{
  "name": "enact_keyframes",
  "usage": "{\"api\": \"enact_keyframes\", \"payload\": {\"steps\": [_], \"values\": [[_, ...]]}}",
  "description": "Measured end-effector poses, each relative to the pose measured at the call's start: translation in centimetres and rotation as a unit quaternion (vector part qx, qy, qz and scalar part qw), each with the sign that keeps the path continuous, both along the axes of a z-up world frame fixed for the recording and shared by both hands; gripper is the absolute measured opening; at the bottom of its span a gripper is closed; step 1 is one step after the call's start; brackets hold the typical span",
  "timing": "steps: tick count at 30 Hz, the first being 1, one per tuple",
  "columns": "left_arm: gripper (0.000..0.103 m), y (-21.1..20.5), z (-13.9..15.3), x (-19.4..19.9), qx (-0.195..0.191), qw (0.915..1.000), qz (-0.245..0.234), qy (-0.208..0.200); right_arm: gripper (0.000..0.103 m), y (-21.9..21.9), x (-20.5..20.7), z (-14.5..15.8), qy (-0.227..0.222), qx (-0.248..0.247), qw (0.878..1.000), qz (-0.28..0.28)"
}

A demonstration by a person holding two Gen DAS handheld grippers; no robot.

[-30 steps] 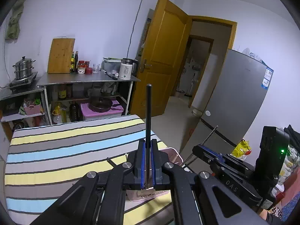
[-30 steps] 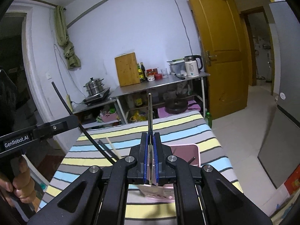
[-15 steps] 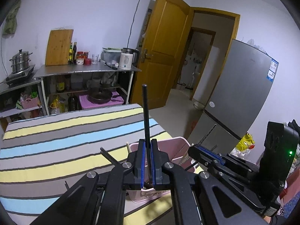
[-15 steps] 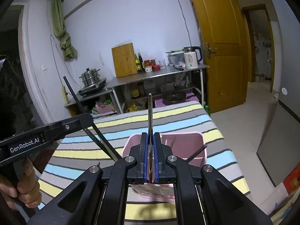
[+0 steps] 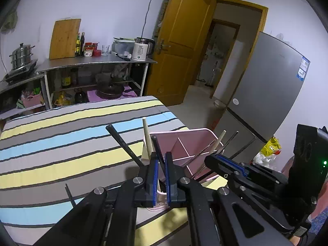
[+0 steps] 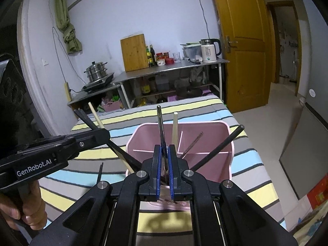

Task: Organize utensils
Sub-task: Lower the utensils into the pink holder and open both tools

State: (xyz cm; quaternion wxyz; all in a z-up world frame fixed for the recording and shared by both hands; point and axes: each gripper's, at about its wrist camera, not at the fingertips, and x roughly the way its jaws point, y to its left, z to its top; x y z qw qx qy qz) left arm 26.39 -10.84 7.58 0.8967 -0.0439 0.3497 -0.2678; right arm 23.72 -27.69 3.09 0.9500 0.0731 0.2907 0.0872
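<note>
A pink divided utensil holder (image 6: 205, 141) stands on the striped table; it also shows in the left wrist view (image 5: 184, 141). It holds black, wooden and metal chopsticks. My left gripper (image 5: 161, 160) is shut on a black chopstick (image 5: 156, 145) whose lower end dips into the holder's near-left compartment. My right gripper (image 6: 163, 153) is shut on a metal chopstick (image 6: 160, 127), held upright over the holder's near side. The left gripper also shows at the left of the right wrist view (image 6: 88, 139).
A loose black chopstick (image 6: 99, 173) lies on the striped tablecloth (image 5: 61, 143) left of the holder. A steel shelf (image 6: 170, 69) with a kettle, bottles and a cutting board stands behind. A grey fridge (image 5: 266, 94) is to the right.
Both grippers have come down and closer to the pink holder with their chopsticks. The chopsticks now reach into it.
</note>
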Motion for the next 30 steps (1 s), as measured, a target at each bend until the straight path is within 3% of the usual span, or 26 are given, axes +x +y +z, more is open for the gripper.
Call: {"api": "enact_keyframes", "payload": {"steps": [13, 21, 30], "values": [[0.018, 1.5, -0.4, -2.1, -0.001, 1.0000, 0.004, 0.005, 0.014, -0.1, -1.0, 0.8, 0.002, 0.001, 1.000, 0.000], [0.018, 3.7, -0.4, -4.9, -0.011, 0.9998, 0.016, 0.006, 0.015, 0.0, -3.1, 1.5, -0.006, 0.001, 1.000, 0.000], [0.018, 6.6, 0.7, -9.8, -0.011, 0.9991, 0.037, -0.019, 0.015, 1.3, -6.6, 2.8, -0.029, 0.001, 0.999, 0.015]]}}
